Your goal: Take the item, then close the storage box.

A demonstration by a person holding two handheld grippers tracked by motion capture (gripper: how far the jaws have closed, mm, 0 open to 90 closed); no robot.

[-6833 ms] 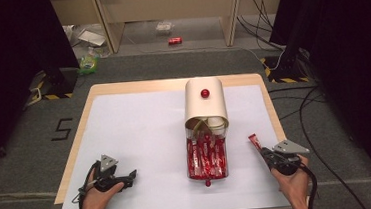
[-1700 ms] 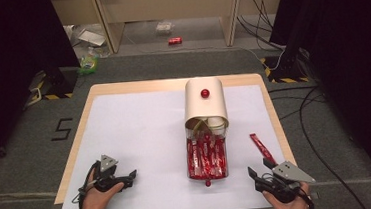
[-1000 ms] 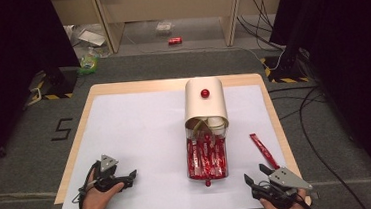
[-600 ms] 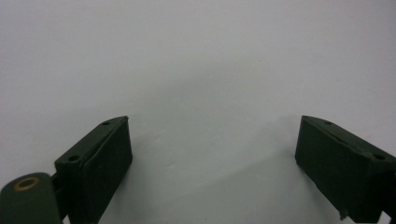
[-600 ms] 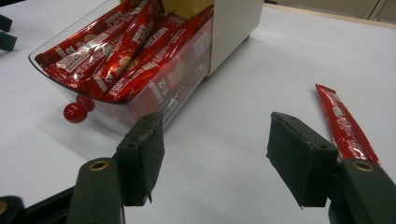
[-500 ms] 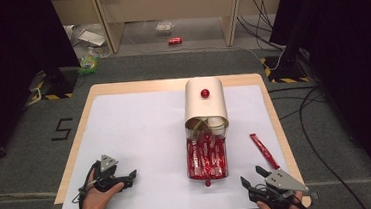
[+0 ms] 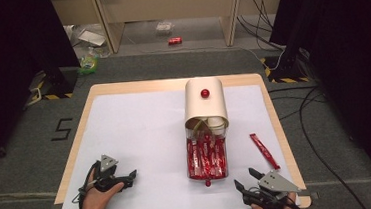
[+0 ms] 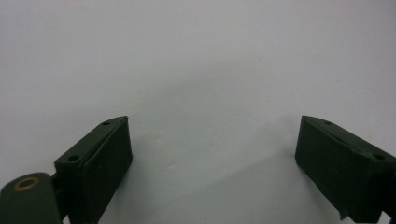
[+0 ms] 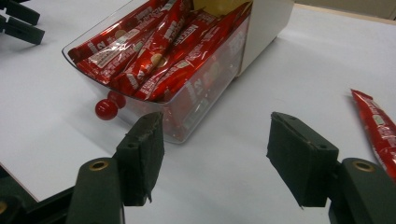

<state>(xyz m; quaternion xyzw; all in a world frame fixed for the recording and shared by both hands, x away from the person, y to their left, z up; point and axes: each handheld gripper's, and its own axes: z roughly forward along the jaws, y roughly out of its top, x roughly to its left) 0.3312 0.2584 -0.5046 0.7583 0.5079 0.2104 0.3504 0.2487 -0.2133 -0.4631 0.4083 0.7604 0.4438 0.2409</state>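
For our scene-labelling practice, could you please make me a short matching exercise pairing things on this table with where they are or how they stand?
Things:
1. loose red sachet
2. clear drawer
3. left gripper
4. right gripper

Places or states:
a. pulled out, packed with red sachets
b. open, near the table's front right edge
c. lying alone, right of the drawer
d. open over bare white tabletop, front left

Pairs: 1-c, 2-a, 3-d, 4-b

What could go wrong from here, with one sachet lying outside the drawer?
1. The loose red sachet lies close to the table's right edge; a clumsy approach by the open right gripper might push it off.
2. The clear drawer is pulled out and heaped with sachets; a bump might spill them.
3. The flat sachet may slip from the jaws.
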